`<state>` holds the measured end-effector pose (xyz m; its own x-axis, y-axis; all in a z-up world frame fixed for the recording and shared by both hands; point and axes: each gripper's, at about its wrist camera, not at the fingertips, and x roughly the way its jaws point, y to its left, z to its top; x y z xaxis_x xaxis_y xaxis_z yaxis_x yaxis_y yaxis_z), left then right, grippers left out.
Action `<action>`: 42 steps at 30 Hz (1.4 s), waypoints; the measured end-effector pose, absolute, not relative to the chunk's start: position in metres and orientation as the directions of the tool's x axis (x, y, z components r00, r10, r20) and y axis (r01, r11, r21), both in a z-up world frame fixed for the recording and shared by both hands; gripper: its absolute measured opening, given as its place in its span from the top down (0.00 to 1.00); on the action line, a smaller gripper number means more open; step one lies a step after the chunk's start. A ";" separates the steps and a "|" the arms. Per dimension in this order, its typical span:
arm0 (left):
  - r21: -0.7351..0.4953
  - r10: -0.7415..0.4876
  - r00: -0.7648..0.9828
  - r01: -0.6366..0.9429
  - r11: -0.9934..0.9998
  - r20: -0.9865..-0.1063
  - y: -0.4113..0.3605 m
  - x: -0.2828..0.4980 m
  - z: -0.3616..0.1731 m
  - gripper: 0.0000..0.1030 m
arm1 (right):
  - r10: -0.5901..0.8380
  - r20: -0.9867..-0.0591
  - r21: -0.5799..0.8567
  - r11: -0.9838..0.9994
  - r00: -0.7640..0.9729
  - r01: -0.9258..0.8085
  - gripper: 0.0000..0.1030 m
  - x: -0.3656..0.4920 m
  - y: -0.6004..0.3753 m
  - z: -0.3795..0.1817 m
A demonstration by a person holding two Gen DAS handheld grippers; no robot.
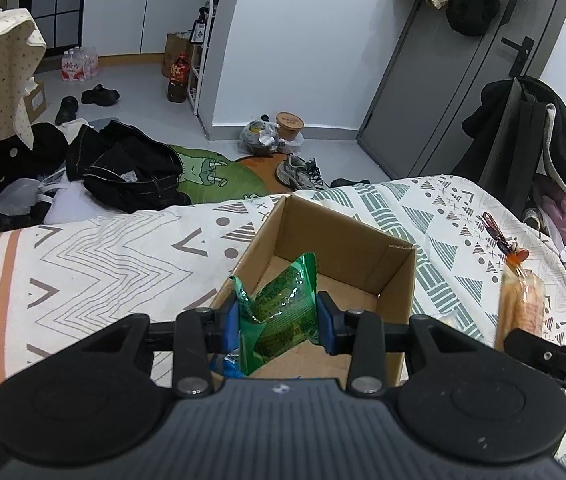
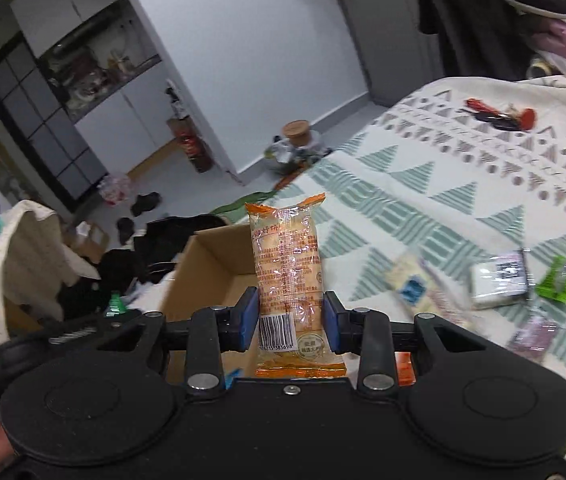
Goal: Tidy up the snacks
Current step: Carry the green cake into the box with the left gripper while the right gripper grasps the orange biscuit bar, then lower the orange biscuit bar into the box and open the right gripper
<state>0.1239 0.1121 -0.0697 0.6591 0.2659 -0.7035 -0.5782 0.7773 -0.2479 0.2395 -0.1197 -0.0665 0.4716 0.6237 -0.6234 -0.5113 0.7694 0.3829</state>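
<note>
My left gripper (image 1: 279, 322) is clamped on a green snack packet (image 1: 283, 312), held over the near end of the open cardboard box (image 1: 347, 240) at twelve o'clock. My right gripper (image 2: 292, 320) pinches an orange-wrapped cracker pack (image 2: 288, 276) upright just beside the box's right wall. To do this well I judge I should lower the green packet to the box floor before letting go, then follow with the crackers. More wrapped snacks (image 2: 499, 280) lie farther off at three o'clock on the patterned blanket (image 2: 443, 168).
</note>
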 end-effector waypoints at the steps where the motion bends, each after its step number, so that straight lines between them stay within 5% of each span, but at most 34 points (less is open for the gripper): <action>1: -0.251 0.260 0.658 -0.577 0.777 -0.707 0.113 0.126 -0.071 0.62 | 0.629 -0.622 0.388 0.765 0.466 -0.514 0.68 0.239 -0.115 -0.067; 13: -0.258 0.259 0.639 -0.599 0.758 -0.724 0.121 0.126 -0.073 0.38 | 0.698 -0.593 0.456 0.701 0.401 -0.548 0.67 0.235 -0.066 -0.067; 18: -0.236 0.287 0.621 -0.623 0.746 -0.729 0.121 0.119 -0.067 0.36 | 0.710 -0.586 0.484 0.693 0.391 -0.534 0.47 0.239 -0.061 -0.072; 24: -0.217 0.307 0.606 -0.637 0.739 -0.734 0.118 0.114 -0.064 0.36 | 0.674 -0.618 0.469 0.729 0.404 -0.499 0.38 0.236 -0.075 -0.069; 28: -0.201 0.328 0.604 -0.644 0.738 -0.727 0.113 0.112 -0.057 0.17 | 0.638 -0.639 0.435 0.760 0.429 -0.483 0.26 0.234 -0.081 -0.061; 42: -0.192 0.293 0.628 -0.588 0.786 -0.721 0.074 0.121 -0.054 0.15 | 0.537 -0.672 0.369 0.839 0.509 -0.399 0.19 0.234 -0.151 -0.067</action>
